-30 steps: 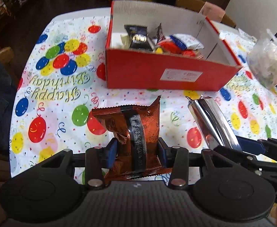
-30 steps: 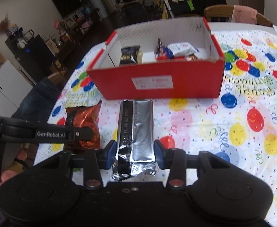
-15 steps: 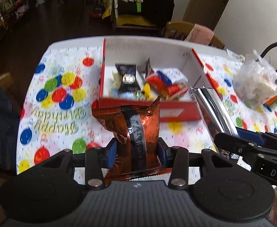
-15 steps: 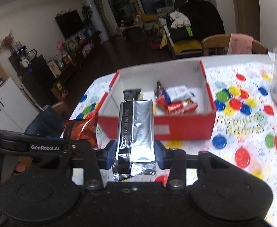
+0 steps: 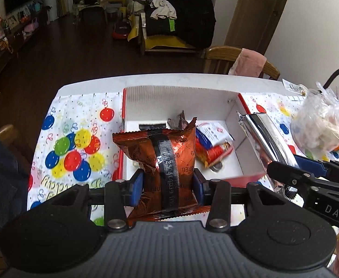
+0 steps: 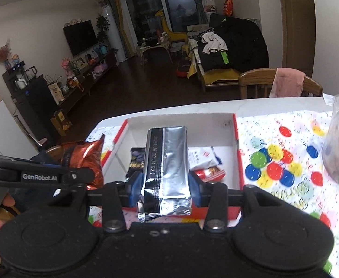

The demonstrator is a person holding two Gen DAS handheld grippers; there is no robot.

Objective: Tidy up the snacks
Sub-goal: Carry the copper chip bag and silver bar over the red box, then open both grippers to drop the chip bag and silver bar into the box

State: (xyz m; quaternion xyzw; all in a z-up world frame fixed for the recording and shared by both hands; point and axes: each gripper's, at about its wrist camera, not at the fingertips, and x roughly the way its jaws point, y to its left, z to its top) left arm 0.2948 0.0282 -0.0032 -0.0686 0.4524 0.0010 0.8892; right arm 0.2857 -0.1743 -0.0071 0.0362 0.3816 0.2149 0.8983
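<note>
Two packets, one in each of my grippers. From the left wrist, my left gripper [image 5: 167, 184] has its jaws clamped on an orange-brown snack packet [image 5: 162, 162], upright, held above the near edge of the red box [image 5: 122, 115]. Only this view shows the box floor clearly: a red-and-white wrapper [image 5: 212, 149] and a dark packet [image 5: 152, 126] lying inside, plus the clear plastic bag [image 5: 320, 125] on the counter [image 5: 81, 125] to the right. My right gripper's silver packet [image 5: 264, 139] leans in from the right edge.

From the right wrist, my right gripper [image 6: 166, 188] has its jaws closed on that silver packet [image 6: 167, 166], upright over the box's near wall [image 6: 238, 162]. This view alone shows the printed date strip on the foil — and the orange packet [image 6: 86, 157] off to the left, outside the box wall.

Against a second ago, both packets were well short of the box, low over the balloon cloth; both views now look down into the box from higher up — grips unchanged.
</note>
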